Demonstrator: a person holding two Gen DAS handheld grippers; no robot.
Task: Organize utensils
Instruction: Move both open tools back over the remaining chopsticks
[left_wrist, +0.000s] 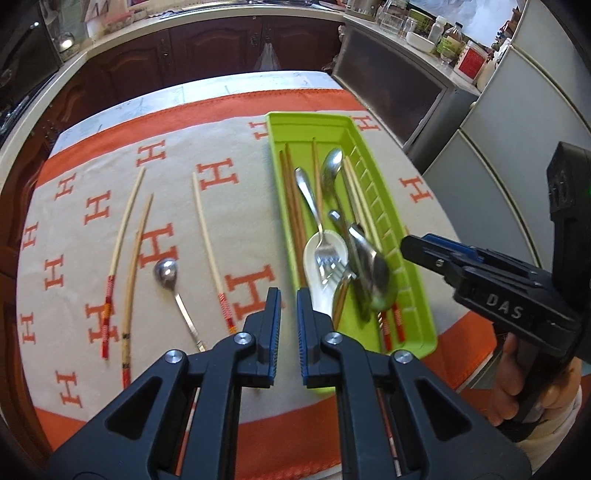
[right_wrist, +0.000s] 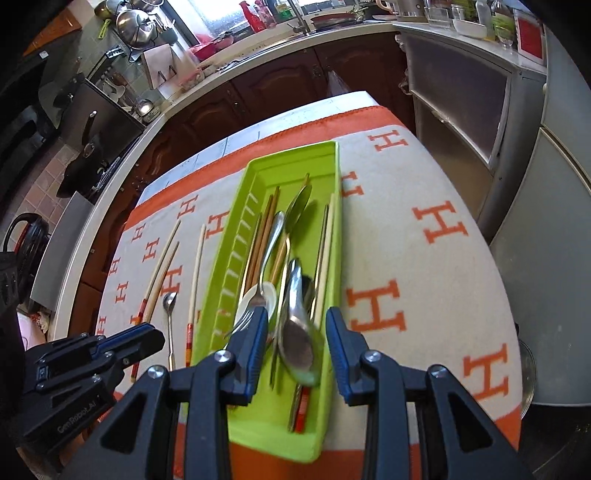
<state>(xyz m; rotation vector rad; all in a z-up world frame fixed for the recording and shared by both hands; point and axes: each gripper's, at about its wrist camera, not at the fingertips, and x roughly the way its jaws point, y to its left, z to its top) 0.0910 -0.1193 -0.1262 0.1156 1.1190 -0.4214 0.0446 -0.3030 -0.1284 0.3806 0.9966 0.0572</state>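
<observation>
A green tray (left_wrist: 274, 155) (right_wrist: 295, 152) on the orange-and-cream cloth holds several chopsticks, a fork (left_wrist: 327, 258), a white ceramic spoon (left_wrist: 316, 291) and metal spoons. A large metal spoon (right_wrist: 300, 341) (left_wrist: 378, 280) looks blurred in the tray's near end. My right gripper (right_wrist: 296, 318) (left_wrist: 417, 251) hovers open over it, its pads clear of the spoon. My left gripper (left_wrist: 289, 300) (right_wrist: 147, 338) is shut and empty at the tray's left edge. Left of the tray on the cloth lie a small round-bowled spoon (left_wrist: 166, 273) (right_wrist: 170, 300) and three chopsticks (left_wrist: 125, 229).
A hand (left_wrist: 532, 380) holds the right gripper. Dark wooden cabinets (left_wrist: 207, 55) and a counter ring the table's far side. Bottles and jars (left_wrist: 454, 40) crowd the counter at the back right. Grey appliance doors (right_wrist: 554, 221) stand to the right of the table.
</observation>
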